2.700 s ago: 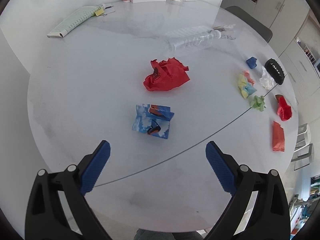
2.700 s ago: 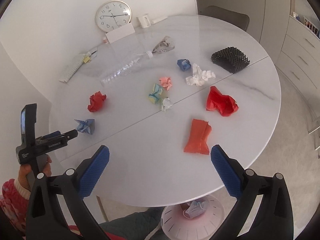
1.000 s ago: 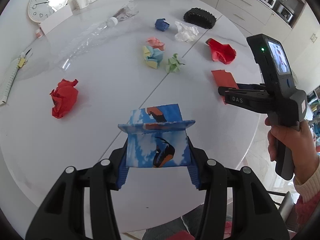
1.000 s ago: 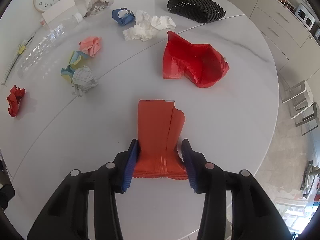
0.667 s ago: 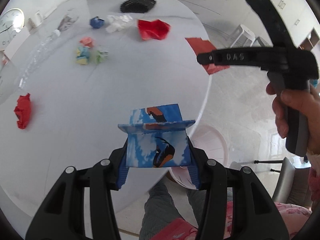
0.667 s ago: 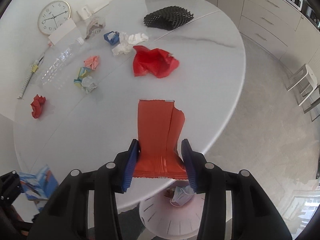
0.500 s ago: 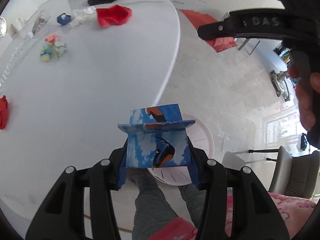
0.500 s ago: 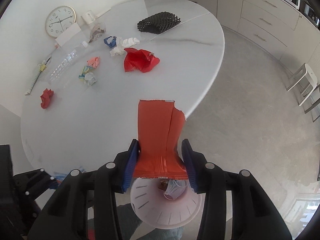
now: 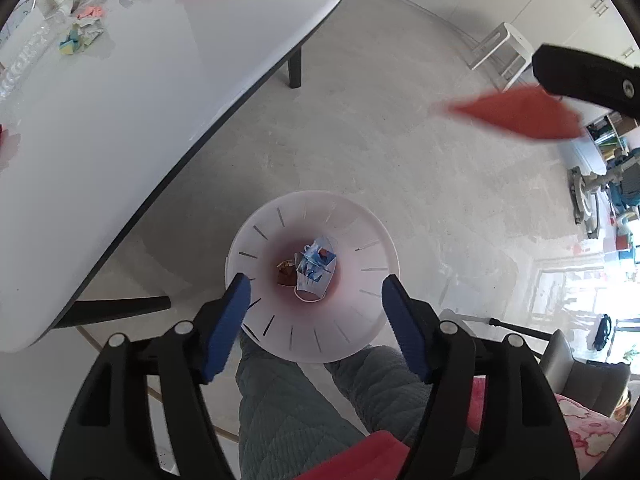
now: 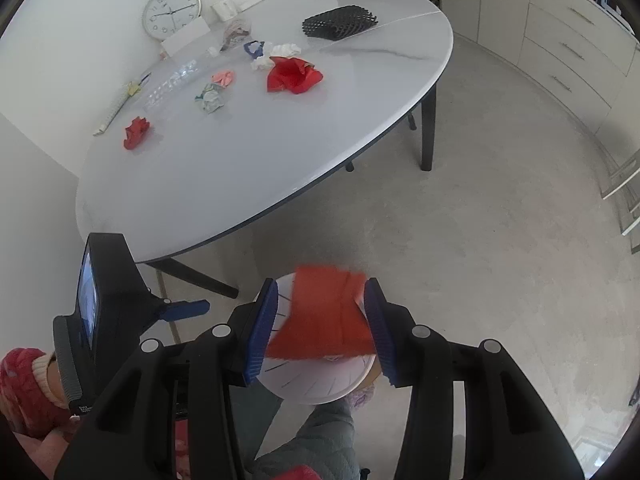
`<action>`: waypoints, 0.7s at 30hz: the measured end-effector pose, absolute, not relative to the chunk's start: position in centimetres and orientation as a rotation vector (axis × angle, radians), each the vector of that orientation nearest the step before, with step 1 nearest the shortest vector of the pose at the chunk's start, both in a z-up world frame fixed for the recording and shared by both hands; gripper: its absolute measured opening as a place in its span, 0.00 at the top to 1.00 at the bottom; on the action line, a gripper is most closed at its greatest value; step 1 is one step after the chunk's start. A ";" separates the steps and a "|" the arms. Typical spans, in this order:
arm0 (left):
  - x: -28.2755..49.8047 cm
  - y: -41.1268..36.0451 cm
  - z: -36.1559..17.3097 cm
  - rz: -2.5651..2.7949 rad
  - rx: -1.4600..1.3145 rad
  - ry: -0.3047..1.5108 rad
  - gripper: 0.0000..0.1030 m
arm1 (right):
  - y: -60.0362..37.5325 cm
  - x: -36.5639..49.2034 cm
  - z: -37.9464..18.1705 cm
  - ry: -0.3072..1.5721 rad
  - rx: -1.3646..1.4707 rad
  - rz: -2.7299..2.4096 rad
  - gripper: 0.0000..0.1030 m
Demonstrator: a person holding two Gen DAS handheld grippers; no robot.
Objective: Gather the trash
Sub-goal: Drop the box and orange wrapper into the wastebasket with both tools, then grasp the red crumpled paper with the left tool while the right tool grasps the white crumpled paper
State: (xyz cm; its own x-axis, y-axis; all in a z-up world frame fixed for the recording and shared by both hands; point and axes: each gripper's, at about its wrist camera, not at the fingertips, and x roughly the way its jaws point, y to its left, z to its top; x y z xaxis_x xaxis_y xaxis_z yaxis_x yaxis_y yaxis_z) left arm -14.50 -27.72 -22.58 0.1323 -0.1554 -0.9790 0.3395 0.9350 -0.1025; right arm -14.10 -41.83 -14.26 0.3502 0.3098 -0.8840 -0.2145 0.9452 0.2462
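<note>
My left gripper (image 9: 315,292) points down over the white slotted bin (image 9: 256,240), its jaws opening with nothing between them. The blue printed wrapper (image 9: 316,266) lies at the bottom of the bin beside a brown scrap (image 9: 285,274). My right gripper (image 10: 321,292) is shut on a flat orange-red wrapper (image 10: 320,320), held above the bin's rim (image 10: 320,392). In the left wrist view that wrapper (image 9: 516,114) shows blurred at the upper right.
The white oval table (image 10: 280,152) holds a red crumpled wrapper (image 10: 294,74), a red paper ball (image 10: 136,132), several small paper balls (image 10: 211,98), a clear bottle (image 10: 172,80) and a black mesh (image 10: 340,22). A person's legs (image 9: 288,400) flank the bin. Bare floor lies to the right.
Both grippers swung off the table to above the bin. The left gripper opened and the blue wrapper dropped into the bin. The right still holds the orange-red wrapper.
</note>
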 end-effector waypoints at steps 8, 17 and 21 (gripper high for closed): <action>-14.5 -24.3 -16.8 -0.210 0.099 1.278 0.29 | -40.4 -15.9 -15.3 1.179 0.063 0.477 0.55; -13.0 -19.3 -12.3 -0.119 0.061 1.184 0.20 | -38.2 -15.5 -13.4 1.130 0.024 0.460 0.15; -11.4 -16.2 -10.2 -0.098 0.058 1.136 0.12 | -36.6 -14.2 -11.0 1.065 0.012 0.419 0.02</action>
State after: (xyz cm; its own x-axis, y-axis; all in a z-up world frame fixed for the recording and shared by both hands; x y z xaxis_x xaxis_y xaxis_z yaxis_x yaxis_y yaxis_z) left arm -11.43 -16.21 -10.24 0.4172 -0.0483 -0.9075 0.1077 0.9942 -0.0034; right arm -14.23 -36.57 -11.00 0.4135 0.3392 -0.8449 -0.3280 0.9212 0.2093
